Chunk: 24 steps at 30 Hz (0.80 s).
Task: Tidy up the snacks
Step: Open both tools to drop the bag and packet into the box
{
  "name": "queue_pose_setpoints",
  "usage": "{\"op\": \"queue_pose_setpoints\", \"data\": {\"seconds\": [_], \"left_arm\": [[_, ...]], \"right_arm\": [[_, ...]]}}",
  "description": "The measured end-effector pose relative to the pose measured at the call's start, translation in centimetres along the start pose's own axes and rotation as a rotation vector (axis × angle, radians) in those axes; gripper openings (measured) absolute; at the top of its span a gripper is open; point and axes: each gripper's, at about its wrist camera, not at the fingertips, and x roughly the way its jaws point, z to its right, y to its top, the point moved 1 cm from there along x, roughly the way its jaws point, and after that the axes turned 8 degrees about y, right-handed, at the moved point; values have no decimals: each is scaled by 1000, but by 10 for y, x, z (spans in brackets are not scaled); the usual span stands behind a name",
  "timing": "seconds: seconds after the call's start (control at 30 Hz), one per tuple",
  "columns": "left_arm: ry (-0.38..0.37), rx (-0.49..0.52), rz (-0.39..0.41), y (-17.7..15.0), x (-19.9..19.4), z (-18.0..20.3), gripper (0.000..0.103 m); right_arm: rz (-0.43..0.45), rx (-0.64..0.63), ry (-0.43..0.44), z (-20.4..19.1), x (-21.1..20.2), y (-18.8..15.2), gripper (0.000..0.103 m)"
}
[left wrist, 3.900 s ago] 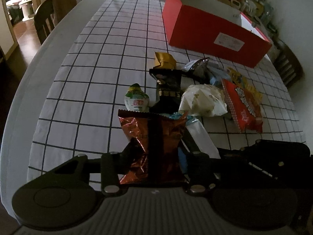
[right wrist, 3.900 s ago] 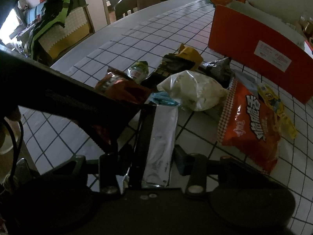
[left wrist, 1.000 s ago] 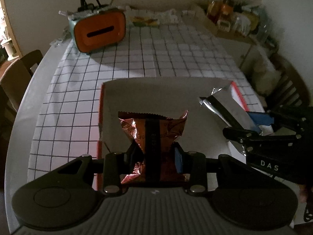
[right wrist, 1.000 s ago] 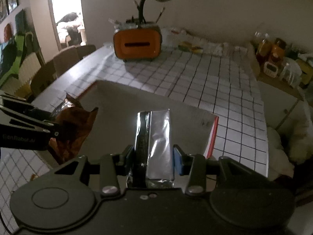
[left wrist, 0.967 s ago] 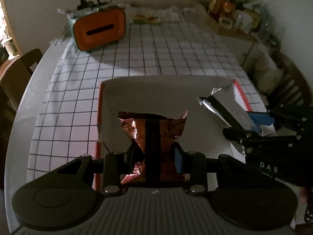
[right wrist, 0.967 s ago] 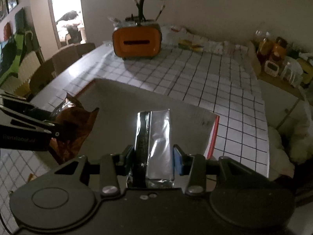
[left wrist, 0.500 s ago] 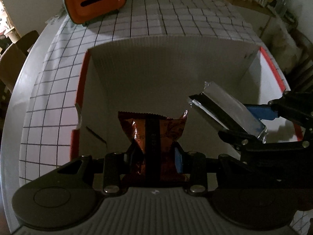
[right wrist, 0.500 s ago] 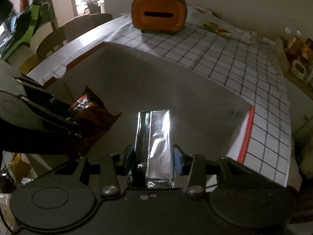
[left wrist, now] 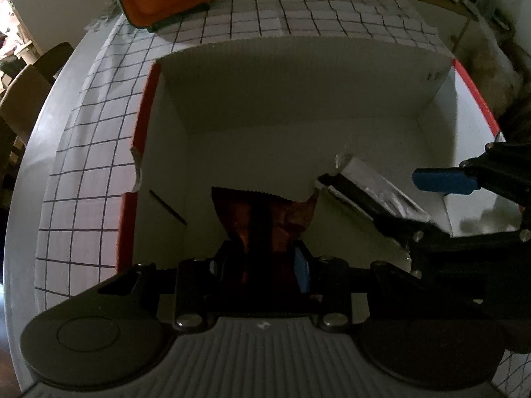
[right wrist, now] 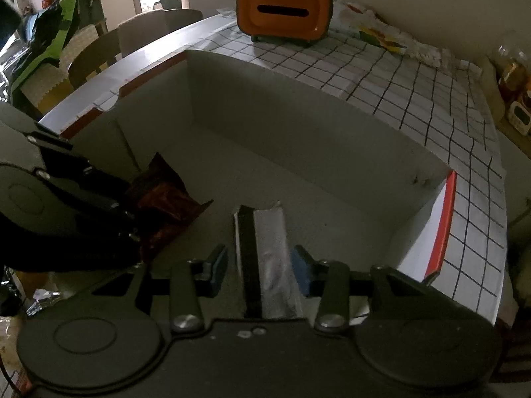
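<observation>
1. The left gripper [left wrist: 264,258] is clenched on a reddish-brown snack bag [left wrist: 265,215], held low inside the open box [left wrist: 298,99], toward its left side.
2. The right gripper [right wrist: 260,265] has its fingers spread apart; the silver packet [right wrist: 268,248] lies between them, and the left finger stands clear of it.
3. The box, white inside with red outer walls, sits on the checked table [right wrist: 415,99].
4. An orange holder [right wrist: 283,10] stands on the table beyond the box.
</observation>
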Motion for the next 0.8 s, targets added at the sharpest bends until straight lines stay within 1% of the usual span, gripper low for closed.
{"op": "queue_pose_setpoints", "data": {"seconds": [0.1, 0.17, 0.23, 0.4, 0.6, 0.67, 0.73, 0.8], "left_arm": [[-6, -14, 26, 0, -9, -4, 43], [-14, -26, 41, -1, -16, -8, 48], [-21, -39, 59, -3, -24, -12, 51], [-37, -65, 103, -6, -44, -22, 54], [-42, -97, 166, -14, -73, -33, 55], [-44, -106, 190, -19, -82, -37, 58], [-44, -115, 210, -23, -91, -41, 59], [-43, -119, 230, -29, -101, -44, 60]], "right_arm": [[11, 6, 4, -2, -5, 0, 51], [24, 15, 9, -2, -10, 1, 53], [38, 20, 14, -2, -16, 2, 54], [87, 41, 30, -5, -35, 5, 61], [146, 32, 50, -14, -62, 8, 65], [166, 30, 52, -17, -70, 8, 68], [181, 40, 59, -21, -78, 8, 68], [197, 46, 66, -24, -86, 8, 71]]}}
